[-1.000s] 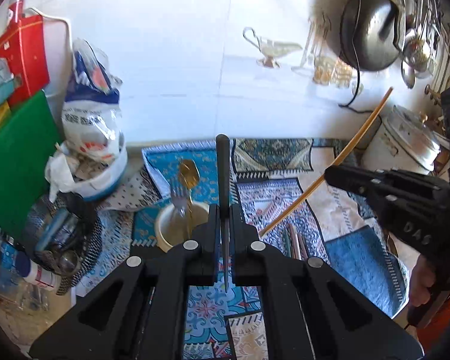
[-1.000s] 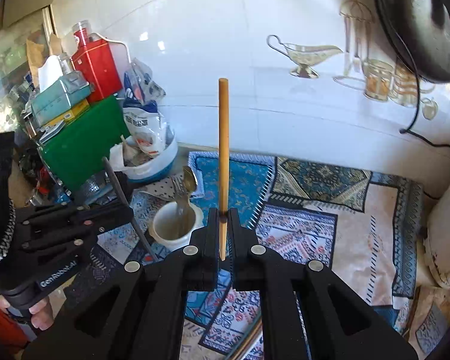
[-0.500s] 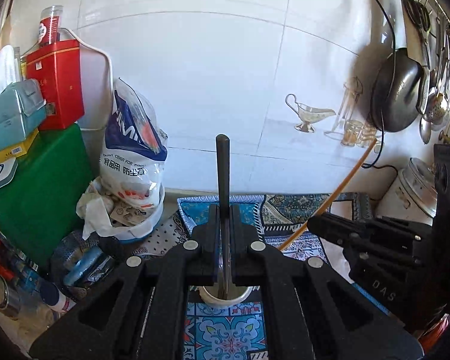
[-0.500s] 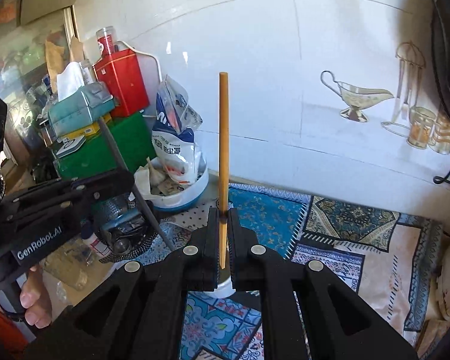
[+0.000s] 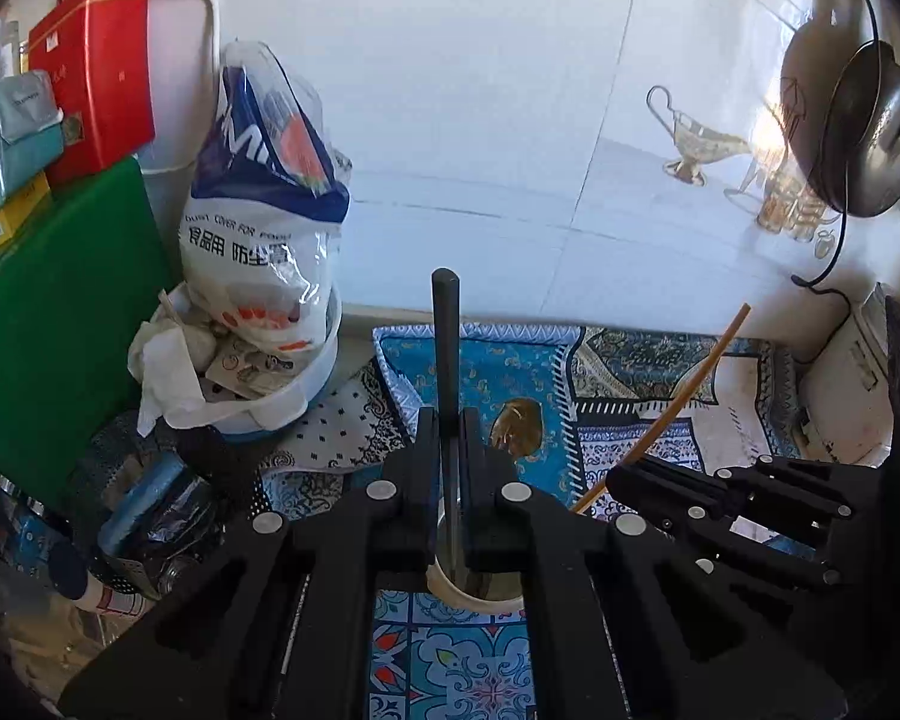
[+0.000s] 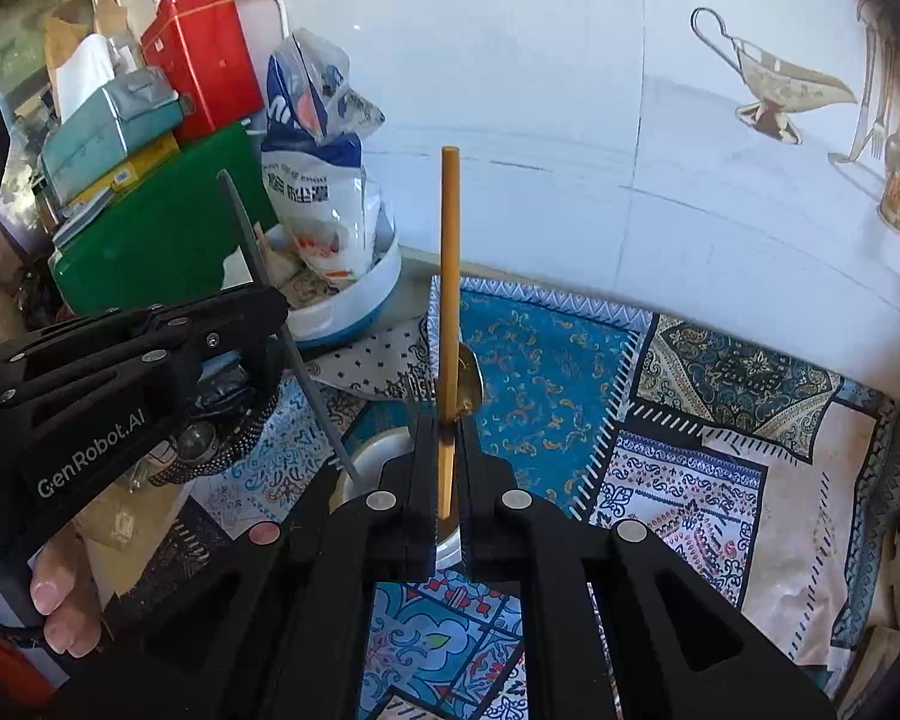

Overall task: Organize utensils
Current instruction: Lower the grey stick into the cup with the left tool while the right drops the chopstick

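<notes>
White glazed tile forms the wall (image 5: 480, 120) behind the surface, meeting it along a pale ledge. Patterned cloth (image 6: 690, 456) in blue, cream and dark patches covers the surface; its right half lies open and bare, the roomiest stretch for moving. The left edge is crowded: a flat green board (image 5: 48, 324) leans upright, a red tin (image 6: 204, 60) stands above it, and a crinkled plastic bag (image 5: 264, 222) sits in a round white tub (image 5: 306, 384). A dark rounded pan (image 5: 870, 132) hangs at the right.

Near the middle stands a small white cup (image 5: 474, 594), round-rimmed, with a gold spoon (image 5: 516, 426) and a fork (image 6: 420, 389) upright in it.

The left tongs (image 5: 450, 480) are clamped together on a slim dark utensil (image 5: 447, 348), a matte straight rod whose lower end dips inside the cup's rim. The right tongs (image 6: 448, 468) are pinched on a smooth wooden chopstick (image 6: 449, 276), held nearly upright just above the cup. Both pairs sit close beside each other over the cup. A hand (image 6: 60, 606) grips the left handle.
</notes>
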Demonstrator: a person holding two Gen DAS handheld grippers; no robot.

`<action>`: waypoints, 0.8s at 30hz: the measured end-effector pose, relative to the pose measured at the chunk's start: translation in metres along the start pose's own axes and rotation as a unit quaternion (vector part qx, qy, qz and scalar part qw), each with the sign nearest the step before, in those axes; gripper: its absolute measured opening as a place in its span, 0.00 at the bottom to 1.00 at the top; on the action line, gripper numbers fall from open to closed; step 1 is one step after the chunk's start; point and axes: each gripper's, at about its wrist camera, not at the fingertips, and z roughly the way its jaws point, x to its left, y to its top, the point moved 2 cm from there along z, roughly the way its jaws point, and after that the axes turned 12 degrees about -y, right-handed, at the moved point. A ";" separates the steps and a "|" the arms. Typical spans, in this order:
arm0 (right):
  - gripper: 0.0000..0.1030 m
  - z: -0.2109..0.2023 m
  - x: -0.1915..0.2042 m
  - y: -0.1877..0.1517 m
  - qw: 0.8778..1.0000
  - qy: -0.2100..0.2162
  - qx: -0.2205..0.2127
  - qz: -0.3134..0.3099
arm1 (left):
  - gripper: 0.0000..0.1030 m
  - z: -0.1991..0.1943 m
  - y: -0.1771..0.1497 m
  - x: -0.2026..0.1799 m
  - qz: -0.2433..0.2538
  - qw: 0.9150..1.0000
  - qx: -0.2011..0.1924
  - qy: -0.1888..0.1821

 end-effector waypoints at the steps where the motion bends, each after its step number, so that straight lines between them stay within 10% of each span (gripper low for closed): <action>1: 0.05 0.005 0.000 -0.002 1.000 -0.002 0.006 -0.001 | 0.04 0.003 -0.001 0.001 -0.003 1.000 0.006 -0.001; 24: 0.16 0.018 -0.003 -0.013 0.999 -0.021 0.043 -0.009 | 0.11 0.017 -0.012 0.000 -0.005 0.998 0.060 -0.004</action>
